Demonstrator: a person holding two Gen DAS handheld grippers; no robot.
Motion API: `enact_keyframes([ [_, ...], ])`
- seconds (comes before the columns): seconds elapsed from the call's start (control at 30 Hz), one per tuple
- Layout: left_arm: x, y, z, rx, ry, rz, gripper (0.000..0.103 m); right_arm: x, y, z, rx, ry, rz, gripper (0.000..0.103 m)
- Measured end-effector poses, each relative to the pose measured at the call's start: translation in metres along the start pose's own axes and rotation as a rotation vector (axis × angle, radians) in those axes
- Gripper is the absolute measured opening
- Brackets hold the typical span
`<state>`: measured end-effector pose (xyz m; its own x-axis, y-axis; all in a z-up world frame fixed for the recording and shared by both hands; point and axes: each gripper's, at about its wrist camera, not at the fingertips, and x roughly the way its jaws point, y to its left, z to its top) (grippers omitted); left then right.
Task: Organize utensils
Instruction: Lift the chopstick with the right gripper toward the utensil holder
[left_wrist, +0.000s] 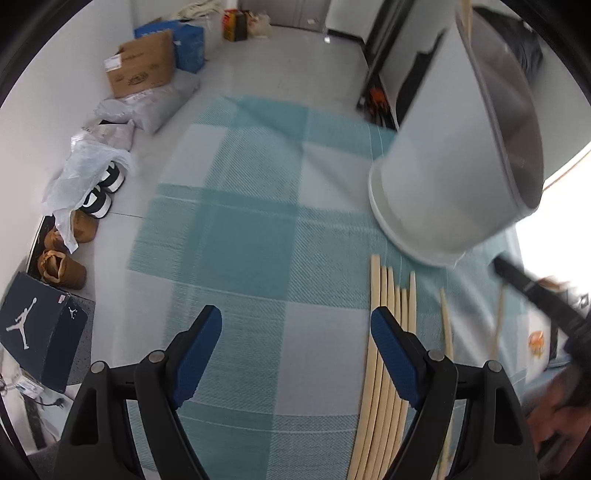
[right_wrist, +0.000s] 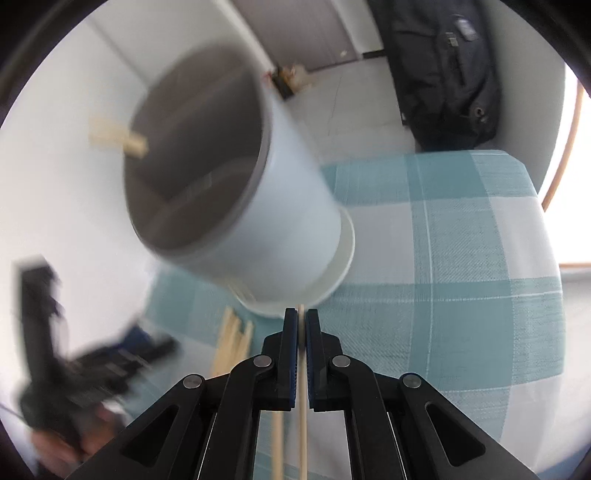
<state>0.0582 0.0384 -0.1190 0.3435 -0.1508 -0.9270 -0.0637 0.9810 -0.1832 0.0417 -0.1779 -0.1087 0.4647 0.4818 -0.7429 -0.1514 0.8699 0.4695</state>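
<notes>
A white utensil holder (left_wrist: 450, 162) with a grey inner rim stands on the teal checked cloth (left_wrist: 251, 236); it also shows in the right wrist view (right_wrist: 280, 221), with a chopstick end (right_wrist: 118, 138) poking over its rim. Several pale wooden chopsticks (left_wrist: 384, 332) lie side by side on the cloth in front of it. My left gripper (left_wrist: 295, 328) is open and empty, its right finger over the chopsticks. My right gripper (right_wrist: 301, 321) is shut on a single chopstick (right_wrist: 302, 406), just in front of the holder's base. The loose chopsticks also show in the right wrist view (right_wrist: 232, 343).
The cloth covers a table with its edge at the left. On the floor beyond lie a cardboard box (left_wrist: 142, 66), plastic bags (left_wrist: 85, 173), shoes and a dark shoebox (left_wrist: 40, 332). A dark backpack (right_wrist: 443, 70) hangs behind the table.
</notes>
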Motion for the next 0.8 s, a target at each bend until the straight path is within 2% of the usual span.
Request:
enact_keyframes([
  [0.17,0.01,-0.003,0.005,-0.008,0.022,0.009,0.08,-0.021,-0.02,0.005,0.135,-0.088,0.091,0.003],
  [0.33,0.015,-0.012,0.011,0.002,0.01,0.025,0.08,-0.038,-0.036,0.016,0.176,-0.116,0.141,0.003],
  [0.4,0.018,-0.018,0.013,0.015,0.012,0.038,0.08,-0.044,-0.037,0.012,0.17,-0.129,0.144,0.003],
  [0.63,0.026,-0.031,0.014,0.092,0.003,0.16,0.08,-0.054,-0.037,0.012,0.129,-0.158,0.142,0.003],
  [0.8,0.026,-0.03,0.016,0.113,0.019,0.169,0.08,-0.056,-0.045,0.013,0.143,-0.155,0.165,0.003],
])
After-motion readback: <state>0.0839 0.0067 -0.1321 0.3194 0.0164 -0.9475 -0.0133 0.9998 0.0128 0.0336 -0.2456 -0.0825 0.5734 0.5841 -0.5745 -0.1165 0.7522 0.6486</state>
